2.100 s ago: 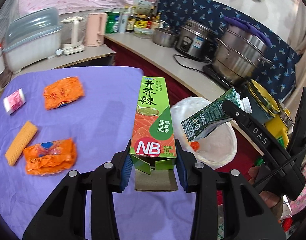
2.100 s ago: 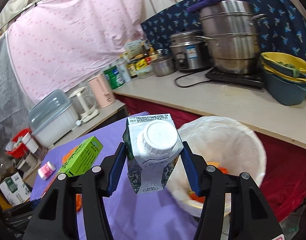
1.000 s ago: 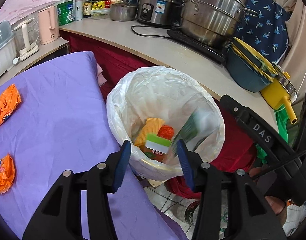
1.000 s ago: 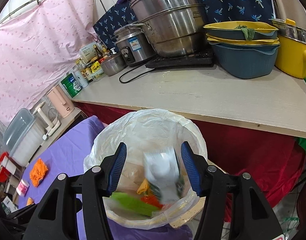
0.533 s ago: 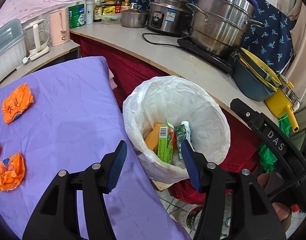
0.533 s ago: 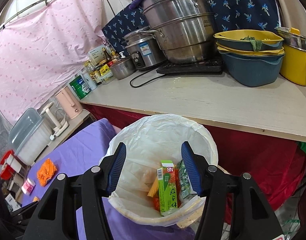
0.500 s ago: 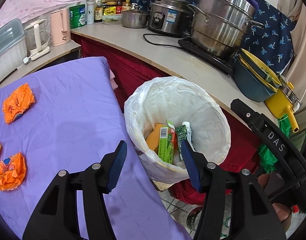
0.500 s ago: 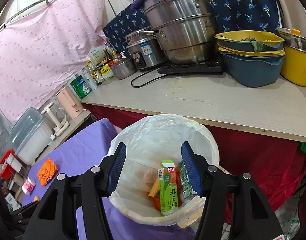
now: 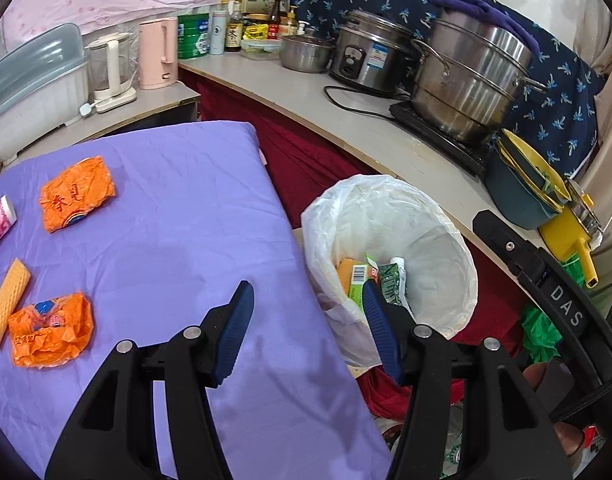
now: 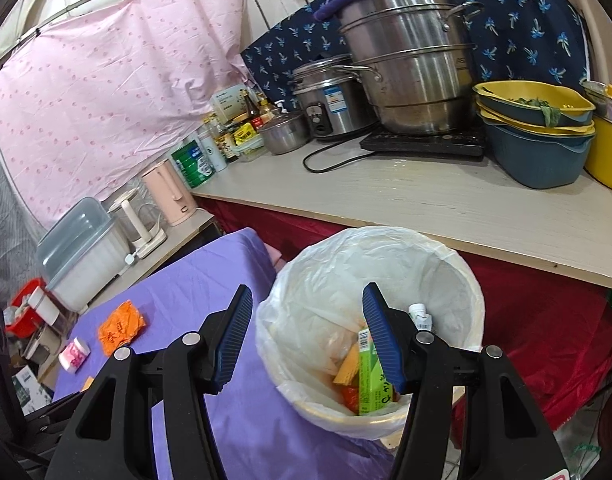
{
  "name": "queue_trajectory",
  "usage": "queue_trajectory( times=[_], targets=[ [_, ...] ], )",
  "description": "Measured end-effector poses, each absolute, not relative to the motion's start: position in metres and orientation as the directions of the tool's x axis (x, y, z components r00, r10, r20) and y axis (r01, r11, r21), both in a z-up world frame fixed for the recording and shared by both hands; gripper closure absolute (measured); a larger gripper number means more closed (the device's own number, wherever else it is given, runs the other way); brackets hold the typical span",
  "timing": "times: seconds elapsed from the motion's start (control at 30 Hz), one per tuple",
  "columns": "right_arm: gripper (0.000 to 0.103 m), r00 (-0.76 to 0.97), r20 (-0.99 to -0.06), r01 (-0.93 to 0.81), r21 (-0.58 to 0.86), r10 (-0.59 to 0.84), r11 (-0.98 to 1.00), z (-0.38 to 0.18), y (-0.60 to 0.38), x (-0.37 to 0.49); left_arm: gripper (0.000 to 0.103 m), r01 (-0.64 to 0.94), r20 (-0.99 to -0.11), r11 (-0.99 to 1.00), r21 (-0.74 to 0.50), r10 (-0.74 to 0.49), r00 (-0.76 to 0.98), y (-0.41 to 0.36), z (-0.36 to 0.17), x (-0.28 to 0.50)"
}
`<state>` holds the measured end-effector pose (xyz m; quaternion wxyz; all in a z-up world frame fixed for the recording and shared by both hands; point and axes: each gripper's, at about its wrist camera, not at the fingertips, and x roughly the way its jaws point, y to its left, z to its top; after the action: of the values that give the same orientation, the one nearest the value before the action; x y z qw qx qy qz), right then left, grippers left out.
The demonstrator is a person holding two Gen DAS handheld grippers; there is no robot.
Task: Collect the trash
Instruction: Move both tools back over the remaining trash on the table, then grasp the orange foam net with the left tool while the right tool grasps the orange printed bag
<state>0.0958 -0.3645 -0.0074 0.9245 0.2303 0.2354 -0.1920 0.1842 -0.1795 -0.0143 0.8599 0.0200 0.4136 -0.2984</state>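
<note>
A white-lined trash bin [image 9: 445, 240] [image 10: 457, 268] stands beside the purple table [image 9: 178, 216]. It holds the green NB box [image 10: 371, 384], the green carton [image 9: 391, 280] and a yellow wafer. My left gripper [image 9: 306, 308] is open and empty over the table's right edge, next to the bin. My right gripper [image 10: 306, 312] is open and empty above the bin's near-left rim. On the table lie two orange wrappers [image 9: 78, 194] [image 9: 50, 330], a yellow wafer [image 9: 8, 304] and a pink-white roll [image 9: 0, 226].
A counter [image 10: 425, 200] behind the bin carries steel pots [image 9: 465, 80], a rice cooker, stacked basins [image 10: 537, 132], bottles and a pink kettle [image 9: 158, 52]. A plastic box [image 9: 30, 88] stands left of the kettle. Red cloth hangs below the counter.
Both grippers let the green box and the carton fall into the bin. Both have since drawn back and turned left, so more of the table shows.
</note>
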Motion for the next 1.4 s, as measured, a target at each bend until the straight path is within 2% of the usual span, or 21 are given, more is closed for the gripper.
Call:
queue_trajectory(
  times=[0.4,0.63,0.93,1.07,1.4],
  targets=[
    [0.047,0.833,-0.523,0.378,0.306,-0.177,0.874,0.006,-0.307,0.116,0.047,0.421,-0.705,0.874,-0.245,-0.458,0.541,-0.1,-0.007,0.2],
    [0.047,0.832,-0.542,0.318,0.295,-0.116,0.901,0.002,-0.26,0.133,0.047,0.327,-0.719,0.914,-0.239,-0.393,0.574,-0.038,-0.017,0.212],
    [0.047,0.805,-0.593,0.221,0.293,-0.005,0.93,-0.02,-0.187,0.162,0.047,0.221,-0.744,0.95,-0.221,-0.311,0.592,0.038,-0.035,0.224],
    [0.047,0.779,-0.626,0.185,0.297,0.045,0.937,-0.037,-0.156,0.174,0.043,0.184,-0.762,0.962,-0.201,-0.271,0.588,0.07,-0.048,0.228],
    [0.047,0.7,-0.704,0.154,0.314,0.121,0.937,-0.083,-0.105,0.203,0.043,0.113,-0.806,0.983,-0.144,-0.183,0.563,0.125,-0.089,0.24]
  ],
)
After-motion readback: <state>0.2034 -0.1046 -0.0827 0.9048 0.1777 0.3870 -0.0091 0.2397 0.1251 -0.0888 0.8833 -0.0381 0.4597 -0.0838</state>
